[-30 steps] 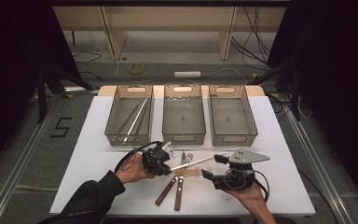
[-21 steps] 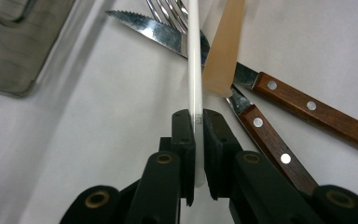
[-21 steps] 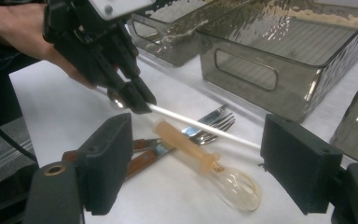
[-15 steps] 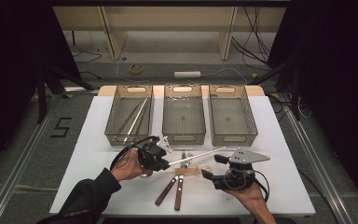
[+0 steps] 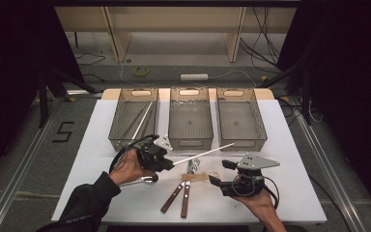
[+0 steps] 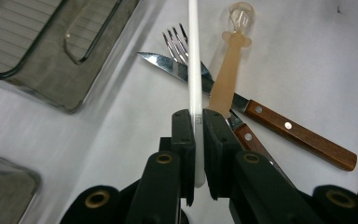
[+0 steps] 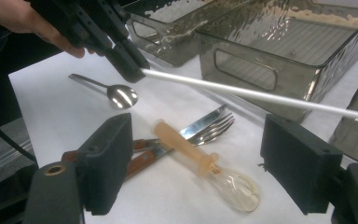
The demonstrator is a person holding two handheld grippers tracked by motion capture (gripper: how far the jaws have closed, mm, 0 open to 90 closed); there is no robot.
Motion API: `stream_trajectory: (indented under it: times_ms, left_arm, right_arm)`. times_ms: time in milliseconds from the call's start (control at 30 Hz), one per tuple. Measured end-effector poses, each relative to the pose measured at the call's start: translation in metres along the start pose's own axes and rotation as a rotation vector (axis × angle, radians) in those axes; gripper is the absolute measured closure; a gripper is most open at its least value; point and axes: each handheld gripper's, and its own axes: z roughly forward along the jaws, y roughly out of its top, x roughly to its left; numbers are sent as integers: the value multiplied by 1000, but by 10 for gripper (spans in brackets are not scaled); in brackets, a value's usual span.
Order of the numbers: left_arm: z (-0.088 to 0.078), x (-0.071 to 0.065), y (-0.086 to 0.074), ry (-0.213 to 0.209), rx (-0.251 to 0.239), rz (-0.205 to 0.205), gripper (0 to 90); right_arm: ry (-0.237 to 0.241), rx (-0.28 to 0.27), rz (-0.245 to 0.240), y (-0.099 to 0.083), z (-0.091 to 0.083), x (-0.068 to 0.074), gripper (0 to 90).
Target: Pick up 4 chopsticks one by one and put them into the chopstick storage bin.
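My left gripper [image 5: 170,164] is shut on a long white stick [image 5: 203,154], which slants up and right above the table toward the middle bin. In the left gripper view the stick [image 6: 194,70] runs straight out from between the pressed pads of that gripper [image 6: 198,126]. Below it lie a fork [image 6: 172,39], a wood-handled knife [image 6: 270,116] and a tan-handled clear spoon [image 6: 230,70]. My right gripper [image 5: 221,172] stands open near the table's front right; its jaws [image 7: 203,154] frame the clear spoon [image 7: 200,161] without touching it.
Three grey bins stand in a row at the back: the left bin [image 5: 125,143] holds thin sticks, the middle bin [image 5: 191,143] and the right bin [image 5: 244,142] look bare. A metal spoon [image 5: 145,180] lies under the left hand. Two wooden handles [image 5: 174,197] point toward the front edge.
The left gripper has lifted with the white stick and drifted slightly left and away from the cutlery pile. The right gripper has stayed where it was.
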Motion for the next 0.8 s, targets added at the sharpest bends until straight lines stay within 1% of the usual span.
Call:
stream_trajectory:
  times_ms: [133, 167, 300, 400, 500, 567, 667, 800]
  left_arm:
    - [-6, 3, 0, 2, -17, -9, 835]
    - [-7, 3, 0, 4, -27, -17, 835]
    - [-14, 7, -1, -4, -47, -26, 835]
    - [-18, 8, 0, -14, -68, -42, 835]
    - [-24, 8, 1, -11, -77, -31, 835]
    - [-28, 8, 1, -13, -88, -35, 835]
    - [-34, 11, 1, -2, -107, -40, 835]
    - [-43, 17, -1, 21, -139, -66, 835]
  right_arm:
    - [0, -1, 0, 0, 0, 0, 263]
    - [0, -1, -2, 0, 0, 0, 263]
    - [0, 0, 1, 0, 0, 0, 263]
    - [0, 1, -1, 0, 0, 0, 263]
    - [0, 1, 1, 0, 0, 0, 263]
    - [-1, 0, 0, 0, 0, 0, 263]
    - [-1, 1, 1, 0, 0, 0, 263]
    - [-1, 1, 1, 0, 0, 0, 263]
